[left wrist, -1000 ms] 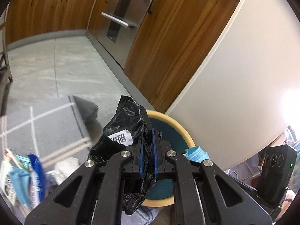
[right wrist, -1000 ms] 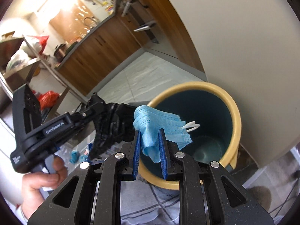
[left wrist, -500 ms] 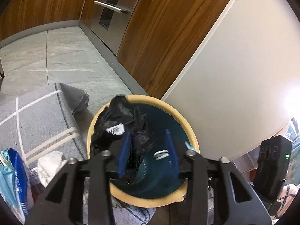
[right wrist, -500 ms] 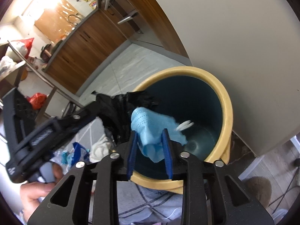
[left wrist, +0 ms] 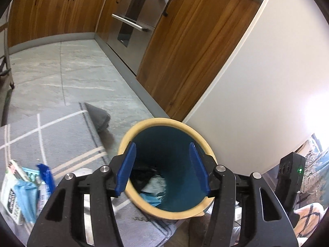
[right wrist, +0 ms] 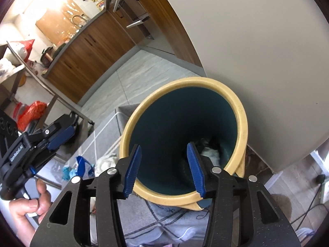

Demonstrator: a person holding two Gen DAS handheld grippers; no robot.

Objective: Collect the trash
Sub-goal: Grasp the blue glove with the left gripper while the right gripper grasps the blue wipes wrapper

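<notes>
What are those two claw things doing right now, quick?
Left gripper: open, holding nothing, over the bin.
Right gripper: open, holding nothing, over that bin too.

The left wrist view looks forward and down along the left gripper (left wrist: 162, 166) into the bin (left wrist: 144, 203) from close above, with the cabinets (left wrist: 185, 57) and oven (left wrist: 135, 20) beyond and the rug (left wrist: 61, 144) at left. The right wrist view looks along the right gripper (right wrist: 164, 168) into the same bin (right wrist: 242, 127) from its other side, also close, tilted toward the wall (right wrist: 257, 41). Both share the bin's inside, the rug and the cabinets; the right view also catches the left gripper (right wrist: 59, 133) at its left edge.
</notes>
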